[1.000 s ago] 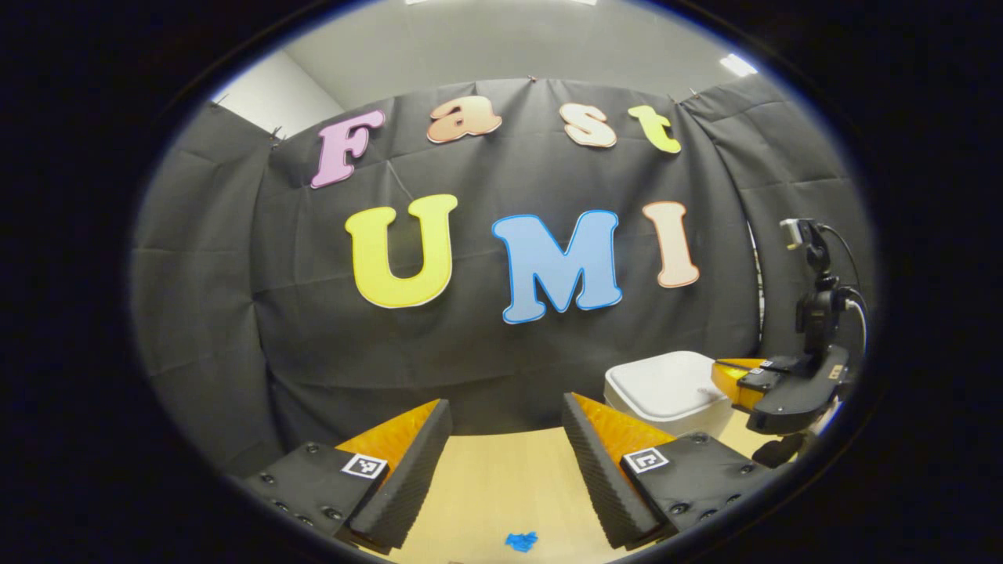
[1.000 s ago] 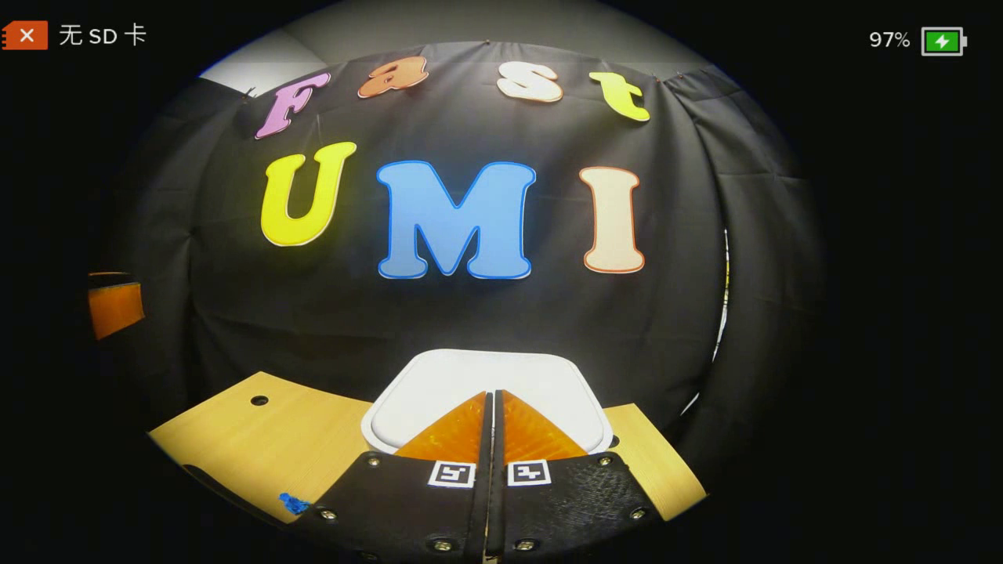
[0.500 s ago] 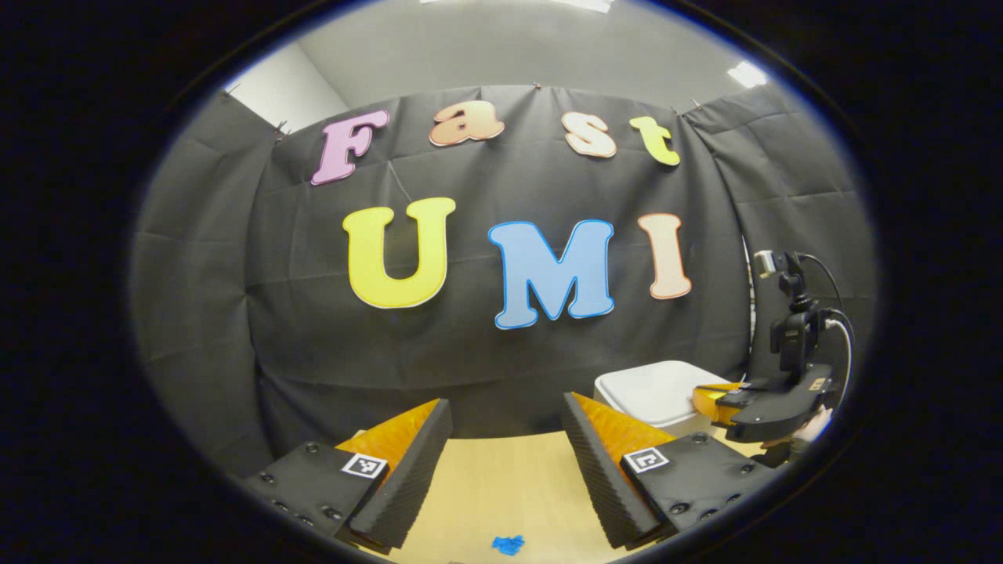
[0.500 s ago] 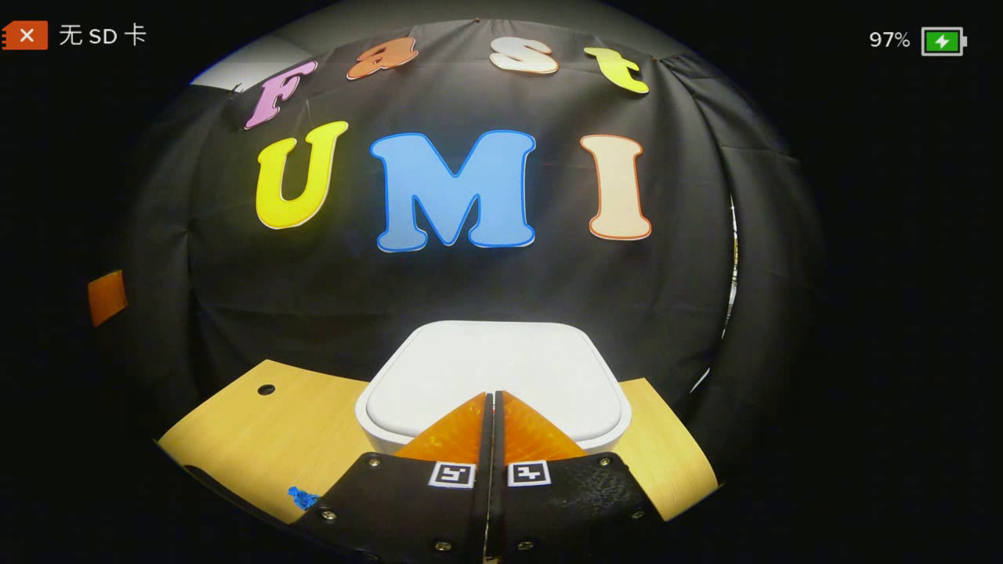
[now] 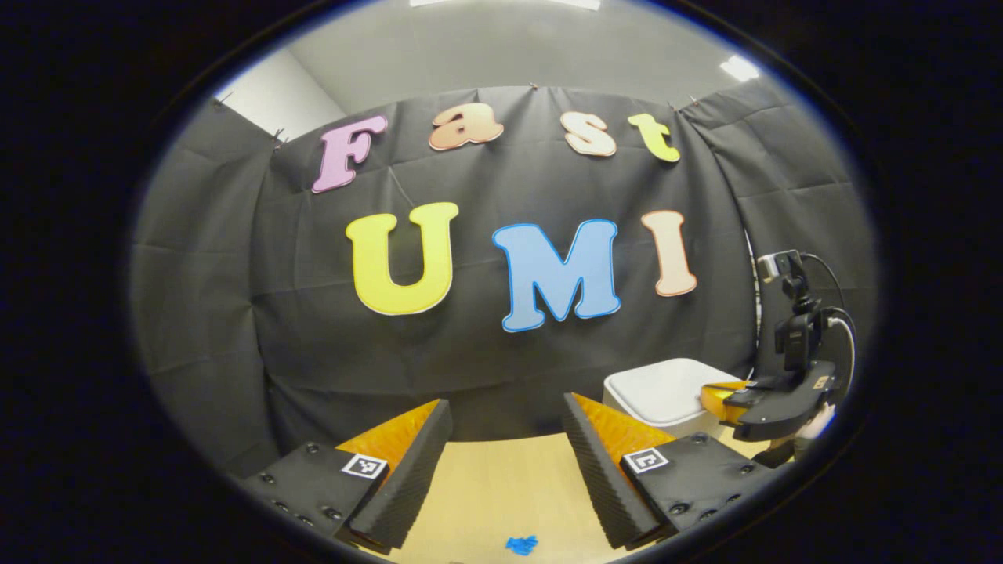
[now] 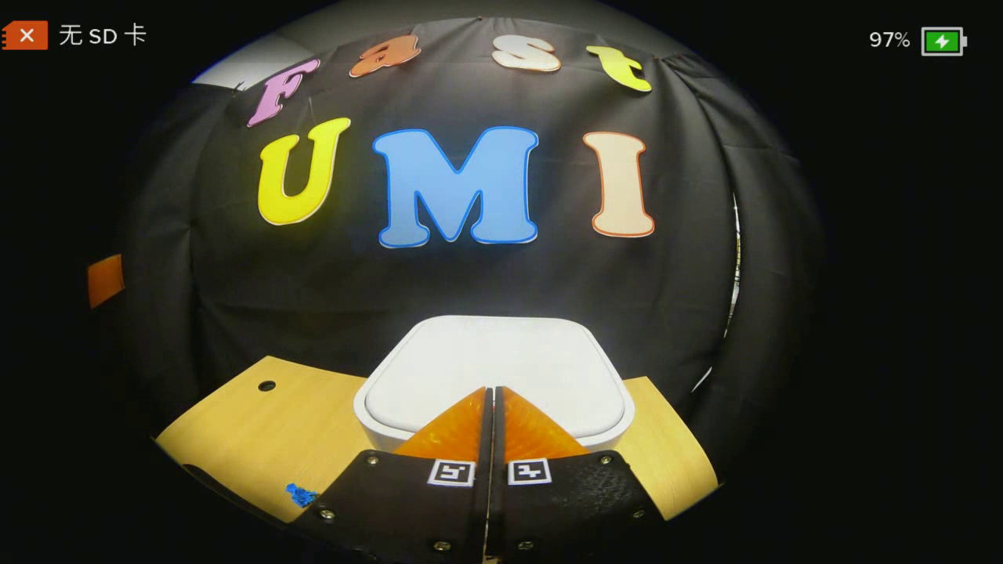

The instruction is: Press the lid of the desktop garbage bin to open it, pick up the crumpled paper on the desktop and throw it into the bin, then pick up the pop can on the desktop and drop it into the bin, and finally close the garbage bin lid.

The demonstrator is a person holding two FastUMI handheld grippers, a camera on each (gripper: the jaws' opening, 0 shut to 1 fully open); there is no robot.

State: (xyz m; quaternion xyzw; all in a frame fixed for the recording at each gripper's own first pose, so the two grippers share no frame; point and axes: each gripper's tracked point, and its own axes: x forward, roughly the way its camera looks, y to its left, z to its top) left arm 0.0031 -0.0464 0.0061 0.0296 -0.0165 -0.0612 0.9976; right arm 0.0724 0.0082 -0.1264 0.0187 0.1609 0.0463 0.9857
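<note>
The white garbage bin (image 6: 501, 368) stands on the wooden desk with its lid down flat. My right gripper (image 6: 494, 392) is shut, its fingertips together on or just over the near edge of the lid; contact is not clear. In the left gripper view the bin (image 5: 666, 390) is at the right, with the right gripper (image 5: 709, 395) over its right side and a hand (image 5: 815, 427) behind it. My left gripper (image 5: 508, 411) is open above the desk, nothing between its fingers.
The wooden desk (image 6: 258, 439) has a small round hole (image 6: 266, 386) at the left and a blue mark (image 6: 300, 494) near its front edge. The blue mark (image 5: 521, 544) also lies below my left gripper. The black cloth wall hangs close behind the bin.
The right gripper came down and forward onto the bin lid over the second, then barely moved. The left gripper view shifted only slightly.
</note>
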